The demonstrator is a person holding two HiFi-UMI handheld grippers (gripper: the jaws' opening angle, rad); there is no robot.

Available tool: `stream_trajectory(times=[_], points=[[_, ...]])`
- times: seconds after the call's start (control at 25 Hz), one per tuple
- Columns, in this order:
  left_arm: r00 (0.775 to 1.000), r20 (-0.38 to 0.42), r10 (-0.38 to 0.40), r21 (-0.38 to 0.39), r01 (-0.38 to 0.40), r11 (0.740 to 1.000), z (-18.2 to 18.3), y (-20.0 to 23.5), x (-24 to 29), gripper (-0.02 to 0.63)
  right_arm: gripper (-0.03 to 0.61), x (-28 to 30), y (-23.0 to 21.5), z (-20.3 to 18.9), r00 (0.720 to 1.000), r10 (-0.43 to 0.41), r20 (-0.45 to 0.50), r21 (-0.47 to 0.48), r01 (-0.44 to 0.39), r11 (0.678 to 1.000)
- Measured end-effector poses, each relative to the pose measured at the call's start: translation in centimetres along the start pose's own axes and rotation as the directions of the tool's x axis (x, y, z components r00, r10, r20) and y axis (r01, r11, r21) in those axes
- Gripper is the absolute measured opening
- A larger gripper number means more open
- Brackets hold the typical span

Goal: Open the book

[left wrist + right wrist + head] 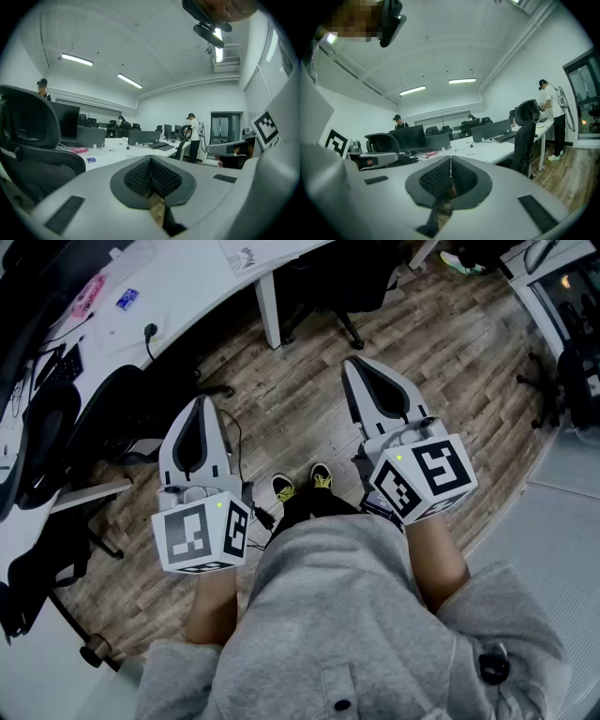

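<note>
Well, no book visible (desk (187, 287) included); your left tool (199, 413) and right tool (361, 376) are clenched empty. Probably light: pinch the cover edge.

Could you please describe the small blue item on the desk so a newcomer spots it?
Find the long white desk at the head view's upper left. Beside the pink object on it lies the small blue item, a flat rectangle, the only blue thing there.

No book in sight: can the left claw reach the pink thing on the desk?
Probably not: the left claw hangs over the floor, far from the pink thing, a black chair partly between.
</note>
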State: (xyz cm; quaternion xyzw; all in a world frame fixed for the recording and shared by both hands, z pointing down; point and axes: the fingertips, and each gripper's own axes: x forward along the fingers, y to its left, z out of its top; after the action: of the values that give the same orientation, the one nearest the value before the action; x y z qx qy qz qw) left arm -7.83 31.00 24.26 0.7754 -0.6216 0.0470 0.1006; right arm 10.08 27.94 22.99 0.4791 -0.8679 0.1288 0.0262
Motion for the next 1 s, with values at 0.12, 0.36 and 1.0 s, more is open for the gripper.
stream_trajectory(times=[0.12, 0.36, 1.0], points=[[1.0, 0.008, -0.011, 0.002, 0.011, 1.0, 0.5, -0.2, 0.0, 0.005, 0.028, 0.2, 0.4, 0.2, 1.0, 0.019, 0.013, 0.001, -0.019, 1.0], [1.0, 0.015, -0.003, 0.006, 0.002, 1.0, 0.7, 0.3, -0.9, 0.005, 0.028, -0.3, 1.5, 0.6, 0.999, 0.036, 0.03, 0.003, -0.036, 0.999], [0.994, 0.108, -0.023, 0.013, 0.021, 1.0, 3.6, 4.1, -4.3, 0.005, 0.026, 1.2, 5.9, 0.9, 0.999, 0.033, 0.038, -0.004, -0.033, 0.999]])
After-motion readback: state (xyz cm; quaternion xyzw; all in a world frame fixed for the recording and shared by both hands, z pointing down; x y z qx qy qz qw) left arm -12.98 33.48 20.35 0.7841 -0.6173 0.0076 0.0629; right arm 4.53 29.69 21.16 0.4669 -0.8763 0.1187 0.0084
